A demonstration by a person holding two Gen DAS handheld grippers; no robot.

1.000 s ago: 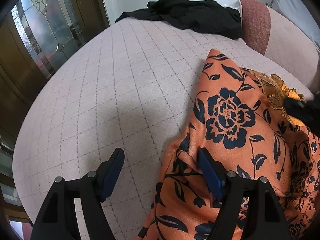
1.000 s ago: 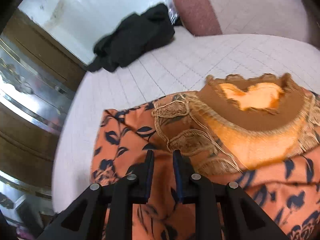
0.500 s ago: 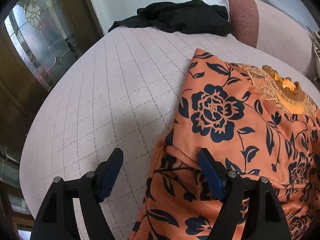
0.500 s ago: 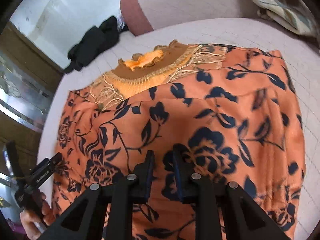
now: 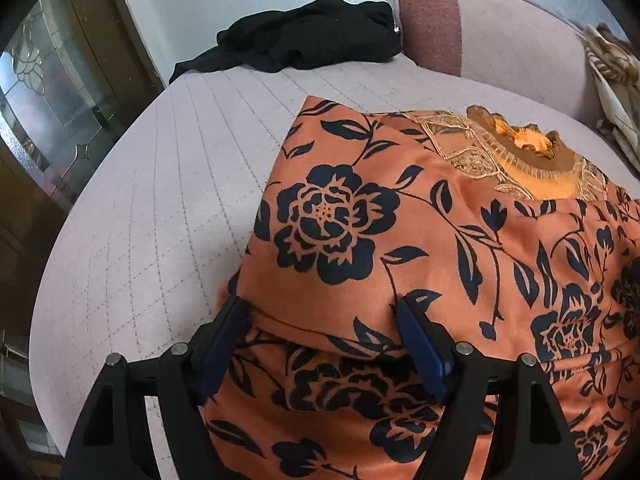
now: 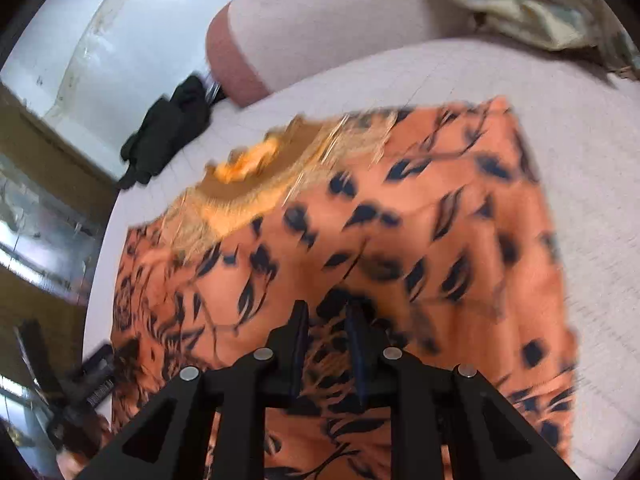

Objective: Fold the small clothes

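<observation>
no readable text, labels, brands, numbers or signs

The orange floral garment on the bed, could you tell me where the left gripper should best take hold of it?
Probably the near-left corner of the orange floral garment, where a folded edge lies between the open left gripper fingers. Come from the bare bedspread side, since the cloth lies flat there.

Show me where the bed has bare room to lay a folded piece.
Bare quilt runs between the orange garment and the bed's left edge, up to the black clothes. A narrower strip flanks the garment's other side. The cream cloth crowds the headboard corner.
</observation>
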